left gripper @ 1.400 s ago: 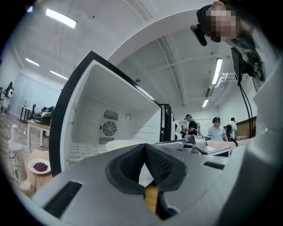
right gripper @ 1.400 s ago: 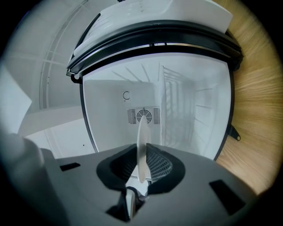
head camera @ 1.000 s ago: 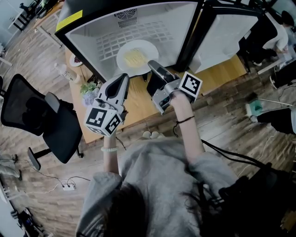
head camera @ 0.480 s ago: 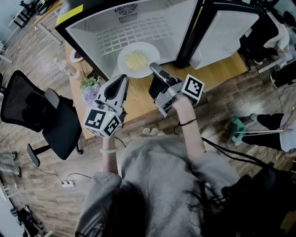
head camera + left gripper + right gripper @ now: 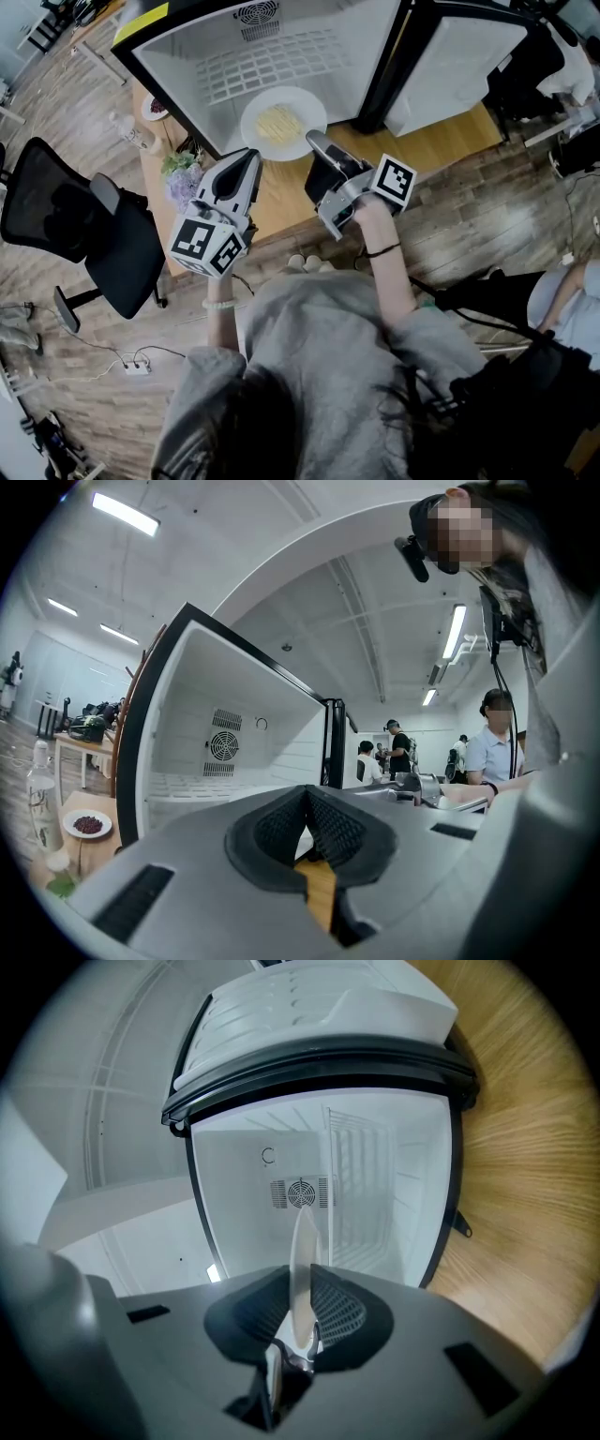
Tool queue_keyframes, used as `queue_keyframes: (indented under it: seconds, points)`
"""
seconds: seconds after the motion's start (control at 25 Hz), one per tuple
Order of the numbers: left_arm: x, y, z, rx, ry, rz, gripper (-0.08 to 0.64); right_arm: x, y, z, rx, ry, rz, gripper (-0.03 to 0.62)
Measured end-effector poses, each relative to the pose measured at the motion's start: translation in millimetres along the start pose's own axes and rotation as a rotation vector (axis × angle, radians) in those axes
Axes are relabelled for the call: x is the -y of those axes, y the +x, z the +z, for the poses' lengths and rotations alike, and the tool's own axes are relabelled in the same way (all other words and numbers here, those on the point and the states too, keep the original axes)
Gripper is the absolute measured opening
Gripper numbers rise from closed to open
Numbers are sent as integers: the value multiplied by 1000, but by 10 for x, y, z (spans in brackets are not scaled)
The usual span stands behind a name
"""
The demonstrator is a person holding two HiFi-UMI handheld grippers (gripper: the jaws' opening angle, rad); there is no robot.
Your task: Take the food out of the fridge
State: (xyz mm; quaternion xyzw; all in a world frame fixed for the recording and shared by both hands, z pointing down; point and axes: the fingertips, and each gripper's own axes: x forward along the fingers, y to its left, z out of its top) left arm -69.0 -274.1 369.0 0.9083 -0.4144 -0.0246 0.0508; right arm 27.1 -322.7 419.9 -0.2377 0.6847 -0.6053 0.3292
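**Plate of food clamped at the fridge mouth**

The open fridge (image 5: pixel 309 37) fills the far part of the head view, with its white interior facing the person and its door (image 5: pixel 459 66) swung out to the right. It stands on a wooden table (image 5: pixel 281 202). A black chair (image 5: pixel 84 234) is on the floor to the left.

A white plate (image 5: pixel 251 127) lies at the fridge's open mouth. Its far part shows against the white interior and its near rim against the table. Pale yellow food (image 5: pixel 279 122) is heaped at its centre.

The right gripper (image 5: pixel 314 145) reaches the plate from the near right and is clamped on its near-right rim. In the right gripper view the plate (image 5: pixel 302 1269) appears edge-on as a thin pale blade pinched between the two dark pads (image 5: pixel 333 1312), with the fridge (image 5: pixel 375 1176) beyond.

The left gripper (image 5: pixel 251 155) hangs just near-left of the plate, apart from it, over the table's left part. In the left gripper view its pads (image 5: pixel 333 832) meet at the tips with nothing between them.

Smaller things stand at the table's left end: a bunch of flowers (image 5: pixel 183 183), a bottle (image 5: pixel 136 136) and a small dish (image 5: pixel 155 110).
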Motion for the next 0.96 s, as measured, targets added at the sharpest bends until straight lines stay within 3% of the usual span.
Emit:
queue_keyframes:
  seconds: [0.96]
  points:
    - [-171,78,-29,-4,-7,6,8,6,97,22,-8,-9,16,58]
